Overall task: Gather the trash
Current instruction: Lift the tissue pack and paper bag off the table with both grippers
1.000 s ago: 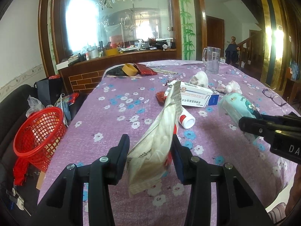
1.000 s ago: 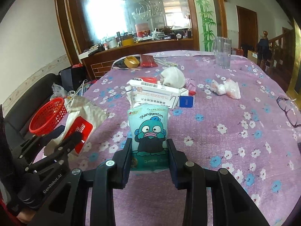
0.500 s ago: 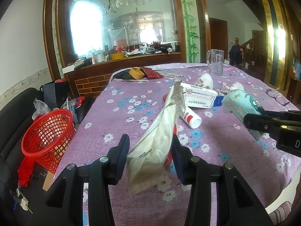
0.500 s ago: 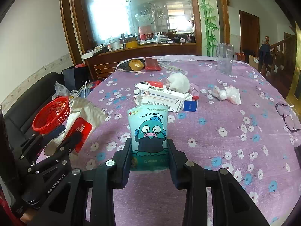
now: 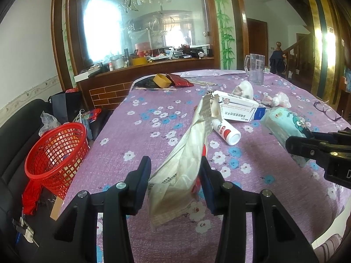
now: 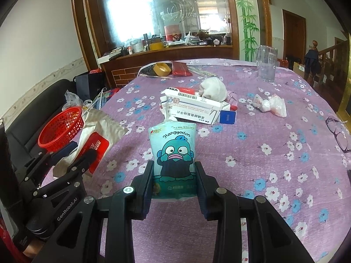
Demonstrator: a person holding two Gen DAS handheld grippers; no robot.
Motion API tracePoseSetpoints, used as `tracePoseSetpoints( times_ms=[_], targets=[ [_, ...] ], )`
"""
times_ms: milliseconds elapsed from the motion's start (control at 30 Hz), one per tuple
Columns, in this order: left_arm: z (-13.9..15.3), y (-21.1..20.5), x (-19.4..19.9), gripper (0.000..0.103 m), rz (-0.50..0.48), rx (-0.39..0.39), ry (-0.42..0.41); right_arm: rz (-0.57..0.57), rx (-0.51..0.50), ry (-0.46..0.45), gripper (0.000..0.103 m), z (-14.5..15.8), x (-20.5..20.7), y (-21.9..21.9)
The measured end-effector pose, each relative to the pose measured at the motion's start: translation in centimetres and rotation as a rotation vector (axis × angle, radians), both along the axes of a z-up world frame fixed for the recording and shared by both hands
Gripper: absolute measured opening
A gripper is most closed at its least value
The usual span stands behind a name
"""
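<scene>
1. Your left gripper [image 5: 175, 179] points down over the near edge of the table [image 5: 153, 140], its jaws clamped on a crumpled white wrapper [image 5: 184, 162] that stands up between them.
2. Your right gripper [image 6: 174, 175] tilts down too, jaws closed on a teal Hangyodon pouch [image 6: 174, 151] held upright above the floral cloth.
3. The red mesh basket [image 5: 54, 153] sits off the table's left side, below its edge.
4. A white medicine box [image 6: 193, 109], a small white bottle [image 5: 226, 131] and crumpled tissue [image 6: 212, 88] lie mid-table.
</scene>
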State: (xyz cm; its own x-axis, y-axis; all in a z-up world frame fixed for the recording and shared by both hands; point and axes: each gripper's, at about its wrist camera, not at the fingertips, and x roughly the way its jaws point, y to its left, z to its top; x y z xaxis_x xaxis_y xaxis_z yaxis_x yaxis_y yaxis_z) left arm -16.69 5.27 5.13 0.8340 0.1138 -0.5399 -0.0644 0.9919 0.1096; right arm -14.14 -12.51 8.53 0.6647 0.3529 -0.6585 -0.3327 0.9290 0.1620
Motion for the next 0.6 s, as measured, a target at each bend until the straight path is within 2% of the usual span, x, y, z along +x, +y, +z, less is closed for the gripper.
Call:
tracePoseSetpoints(
  times_ms=[600],
  targets=[
    [-0.3,1.7,0.1,0.043,0.032,-0.026,0.010,0.035,-0.006,0.015,0.038,-0.4,0.6,1.5]
  ],
)
